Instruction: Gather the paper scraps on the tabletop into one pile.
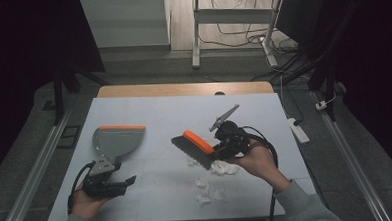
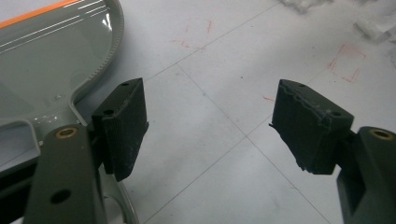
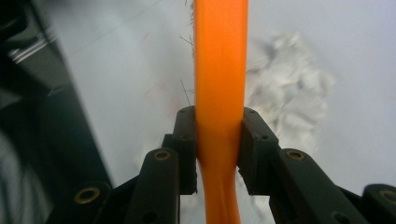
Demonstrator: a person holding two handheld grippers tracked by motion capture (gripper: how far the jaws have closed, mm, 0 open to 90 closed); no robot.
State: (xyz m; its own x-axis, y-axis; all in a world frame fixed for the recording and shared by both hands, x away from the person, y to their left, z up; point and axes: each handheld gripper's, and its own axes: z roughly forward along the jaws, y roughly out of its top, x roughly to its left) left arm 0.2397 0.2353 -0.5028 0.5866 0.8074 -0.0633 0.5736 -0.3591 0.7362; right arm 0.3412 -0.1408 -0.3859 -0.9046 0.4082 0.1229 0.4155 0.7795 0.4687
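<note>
The right gripper (image 1: 220,148) has its fingers clamped on the brush (image 1: 193,148) handle; the left gripper (image 1: 127,182) stands wide open, holding nothing. Sweep the paper scraps (image 1: 207,187) low and gently toward the dustpan (image 1: 116,140).

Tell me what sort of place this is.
Probably a lab or recording workspace rather than a home: a white-topped table on a dark floor, loose cables trailing across it, a power strip beside the table, and bare desk legs behind.

Dim, dark-edged high view; soft blur in right claw view.
</note>
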